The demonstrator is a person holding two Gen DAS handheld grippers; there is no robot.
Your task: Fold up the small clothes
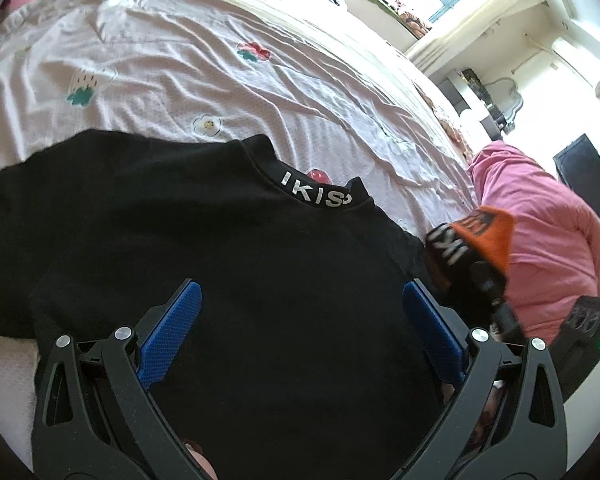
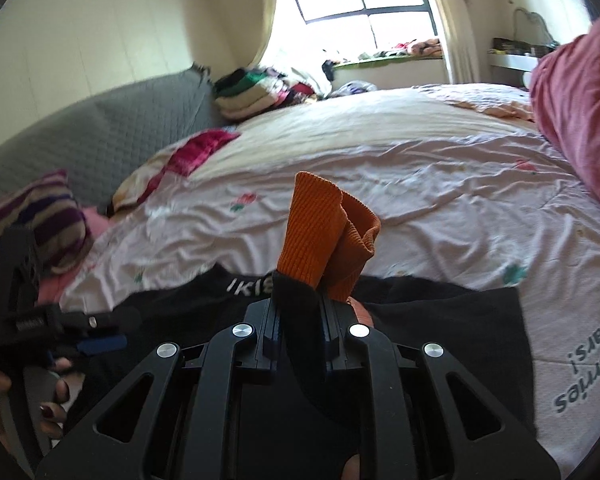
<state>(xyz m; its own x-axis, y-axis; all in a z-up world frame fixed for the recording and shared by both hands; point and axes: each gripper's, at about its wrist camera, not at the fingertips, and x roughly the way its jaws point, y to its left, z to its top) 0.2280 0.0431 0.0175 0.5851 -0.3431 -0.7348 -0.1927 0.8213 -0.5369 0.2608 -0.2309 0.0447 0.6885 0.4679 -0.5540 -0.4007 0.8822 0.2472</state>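
A black sweater (image 1: 220, 260) lies spread on the bed, its collar (image 1: 316, 192) printed with white letters and turned away from me. My left gripper (image 1: 300, 286) hovers low over the sweater's body, blue pads (image 1: 176, 320) wide apart with nothing between them. My right gripper (image 2: 300, 308) is shut on the sweater's black sleeve, and the orange ribbed cuff (image 2: 324, 232) stands up past its fingertips. In the left wrist view that cuff (image 1: 484, 232) shows at the sweater's right edge. In the right wrist view a hand holds the left gripper (image 2: 128, 330) at the far left.
The pale pink bedsheet (image 1: 180, 60) with flower prints stretches beyond the sweater. A pink duvet (image 1: 540, 240) is bunched at the right. A grey quilted headboard (image 2: 80, 132), a striped pillow (image 2: 32, 216) and a pile of clothes (image 2: 260, 88) lie at the far side.
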